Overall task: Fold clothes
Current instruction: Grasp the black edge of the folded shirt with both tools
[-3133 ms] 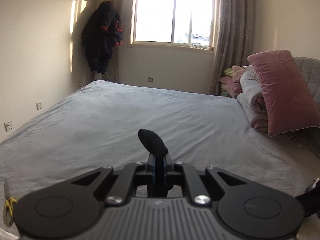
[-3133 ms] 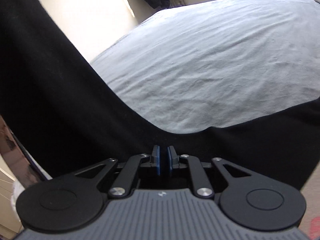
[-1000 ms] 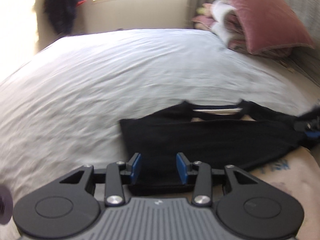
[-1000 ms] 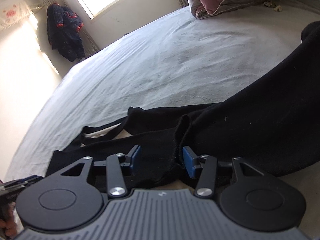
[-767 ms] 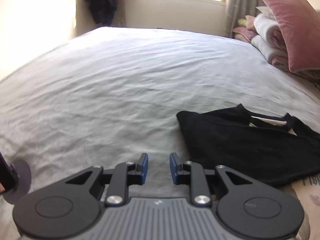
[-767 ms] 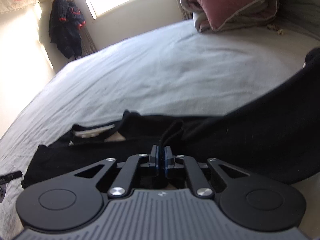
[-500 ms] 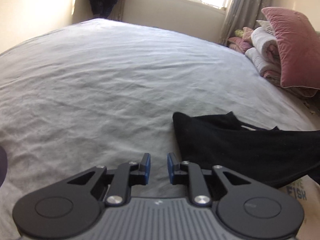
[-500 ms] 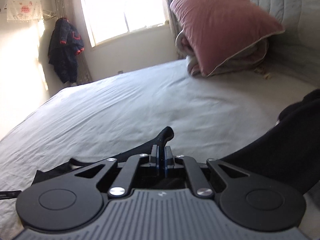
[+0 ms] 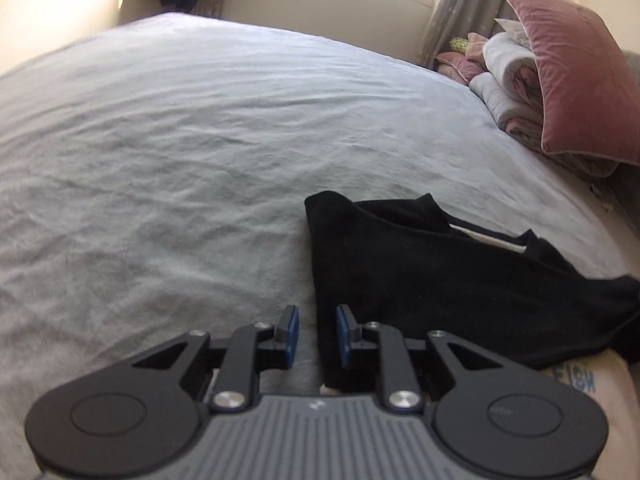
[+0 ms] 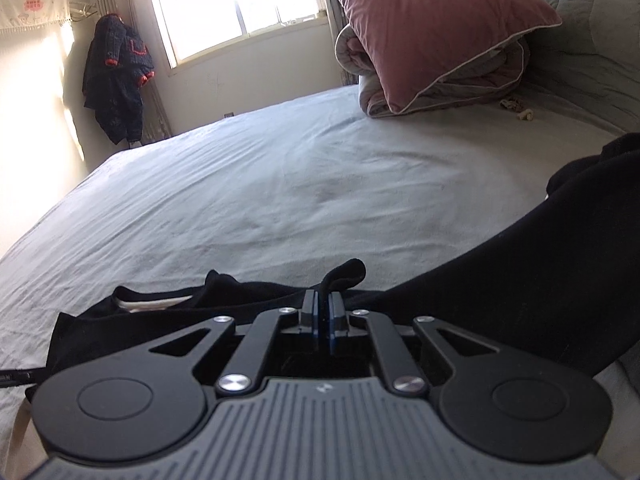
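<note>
On grey bed (image 9: 160,140), black garment (image 9: 420,272), pink pillow (image 10: 432,20) beyond

Black tongs (image 9: 313,334); blue pads (image 9: 292,330)

We see matt black cloth garment (image 9: 440,280), wrinkled soft grey bedsheet (image 9: 180,140), velvety pink pillow (image 10: 432,28), matt black plastic gripper (image 10: 322,316).
</note>
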Available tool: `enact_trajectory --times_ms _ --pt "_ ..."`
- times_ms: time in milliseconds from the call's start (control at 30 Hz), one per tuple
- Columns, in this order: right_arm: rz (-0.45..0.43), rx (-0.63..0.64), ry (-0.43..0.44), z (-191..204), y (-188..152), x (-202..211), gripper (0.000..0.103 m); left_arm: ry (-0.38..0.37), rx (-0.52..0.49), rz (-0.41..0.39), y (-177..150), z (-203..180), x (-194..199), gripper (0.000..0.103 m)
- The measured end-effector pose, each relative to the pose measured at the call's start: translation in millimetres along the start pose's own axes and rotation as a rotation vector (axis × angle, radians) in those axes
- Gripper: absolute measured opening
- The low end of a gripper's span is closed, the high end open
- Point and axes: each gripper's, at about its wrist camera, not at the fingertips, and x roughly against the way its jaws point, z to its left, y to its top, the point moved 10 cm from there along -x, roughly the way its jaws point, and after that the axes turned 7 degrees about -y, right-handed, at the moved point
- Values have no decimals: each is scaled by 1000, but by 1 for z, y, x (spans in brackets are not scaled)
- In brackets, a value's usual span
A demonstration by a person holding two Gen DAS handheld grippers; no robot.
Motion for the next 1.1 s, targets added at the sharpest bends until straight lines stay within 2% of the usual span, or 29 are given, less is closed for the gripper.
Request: enact_trajectory --times_ms 233,300,367,567,633,667,700,867,933,1100 --pt "1 4 -5 -3 0 -1 7 -42 64 12 1 1 4 20" --pt "5 6 -10 -4 -1 -2 7 -49 93 11 2 3 8 24" --pt "11 5 -12 -5 -2 -3 7 -53 105 17 1 4 13 36" --pt "28 8 -8 -4 -6 -7 7 -87 84 52 -4 -5 20 40" --pt "33 9 -7 -4 -7 -8 7 -91 61 65 -8 -10 19 38" --pt "36 10 -7 -3 -8 -8 7 -89 49 75 -12 -12 18 21" --pt "39 10 -6 -3 -8 -9 7 -80 31 82 -15 -13 17 15" --pt "24 12 -4 -3 -4 -4 7 -17 4 7 -13 -7 27 10" --pt "36 23 -2 -3 -5 -4 7 -6 -13 9 -14 -5 29 10" --pt "160 27 -60 -21 -36 -26 7 14 -47 35 -22 0 21 12"
